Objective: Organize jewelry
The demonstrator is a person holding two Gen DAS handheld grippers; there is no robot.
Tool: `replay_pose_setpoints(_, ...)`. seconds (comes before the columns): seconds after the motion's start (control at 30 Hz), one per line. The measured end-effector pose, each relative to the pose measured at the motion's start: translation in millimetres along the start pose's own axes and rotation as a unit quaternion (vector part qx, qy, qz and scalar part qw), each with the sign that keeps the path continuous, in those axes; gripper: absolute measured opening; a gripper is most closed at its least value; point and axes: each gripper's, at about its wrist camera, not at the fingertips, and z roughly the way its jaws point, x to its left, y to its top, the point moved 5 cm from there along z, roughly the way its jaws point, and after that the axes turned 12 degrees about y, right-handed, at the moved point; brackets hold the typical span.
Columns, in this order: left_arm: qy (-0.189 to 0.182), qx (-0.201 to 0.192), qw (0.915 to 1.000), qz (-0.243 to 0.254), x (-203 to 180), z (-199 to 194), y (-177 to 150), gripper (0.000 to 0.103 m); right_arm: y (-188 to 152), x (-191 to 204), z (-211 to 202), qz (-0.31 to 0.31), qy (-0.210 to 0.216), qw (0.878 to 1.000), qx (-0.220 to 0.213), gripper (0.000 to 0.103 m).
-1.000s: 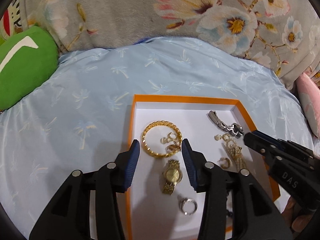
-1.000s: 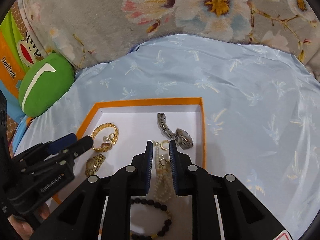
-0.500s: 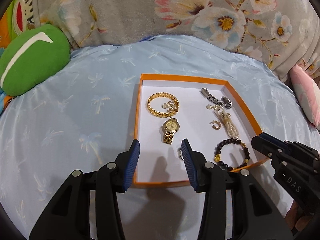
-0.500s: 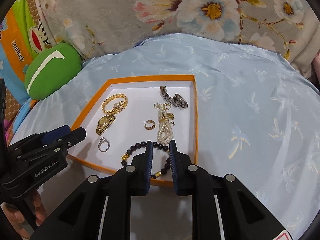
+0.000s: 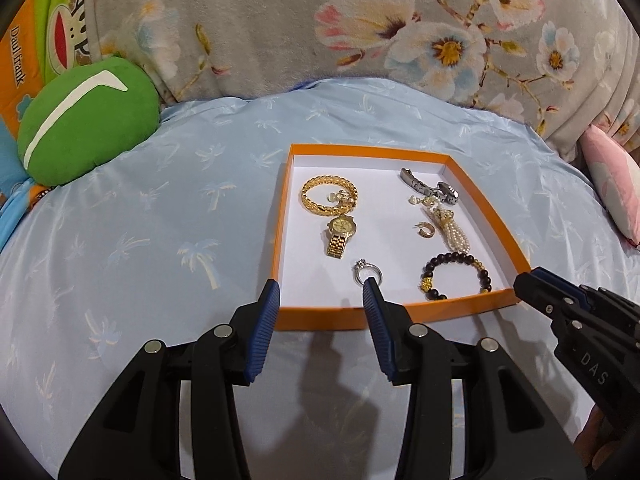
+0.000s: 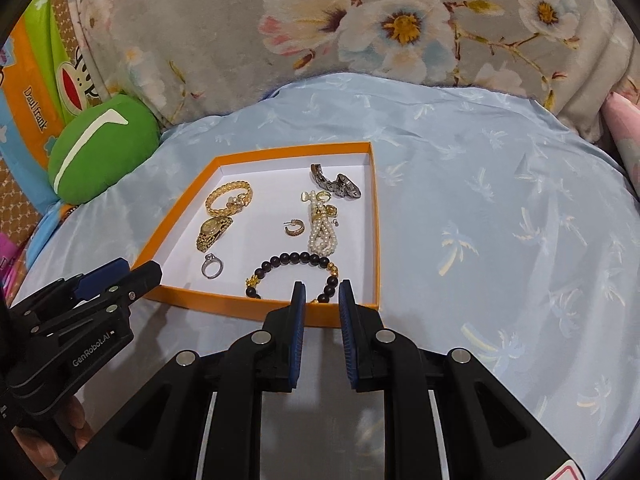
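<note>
From the left wrist, your left gripper (image 5: pixel 320 298) hung parted and empty above the near rim of the orange tray (image 5: pixel 280 216), where the jewelry lay.

From the right wrist, your right gripper (image 6: pixel 322 300) stood slightly parted, gripping nothing, beside the bead bracelet (image 6: pixel 294 270).

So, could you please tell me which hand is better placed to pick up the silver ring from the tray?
Left, probably. The left gripper has the silver ring just ahead of its fingers; the right gripper faces the dark bead bracelet.
</note>
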Motion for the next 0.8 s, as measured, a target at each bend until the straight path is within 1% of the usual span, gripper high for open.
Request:
replay_pose_setpoints(0.17,-0.004,0.004,0.9999,-0.011,0,-7,-8,0.042,-12,7,-13,-0.009,-0.013,1.000,-0.012,0.018)
replay_pose_setpoints(0.3,0.011,-0.005,0.9999,-0.004,-3,-13,-14,0.042,-21,13,-17,-0.012,-0.014,1.000,-0.012,0.025)
replay_pose_setpoints(0.43,0.020,-0.006,0.9998,0.007,-8,-14,-20,0.042,-28,19,-18,-0.019,-0.024,0.999,-0.011,0.028)
replay_pose_setpoints(0.57,0.022,-0.007,0.9997,0.007,-8,-16,-22,0.042,-30,19,-19,-0.016,-0.027,0.999,-0.012,0.031)
replay_pose_setpoints(0.67,0.025,-0.005,0.9996,0.007,-8,-15,-22,0.042,-30,18,-19,-0.013,-0.030,0.999,-0.012,0.036)
replay_pose_setpoints(0.73,0.029,-0.001,0.9995,0.009,-8,-14,-23,0.046,-30,17,-19,-0.010,-0.031,0.999,-0.012,0.042)
replay_pose_setpoints(0.77,0.033,0.000,0.9994,0.009,-8,-13,-23,0.050,-30,17,-18,-0.009,-0.031,0.999,-0.012,0.044)
replay_pose_setpoints(0.8,0.035,-0.001,0.9993,0.010,-8,-13,-23,0.052,-30,17,-18,-0.009,-0.032,0.999,-0.011,0.046)
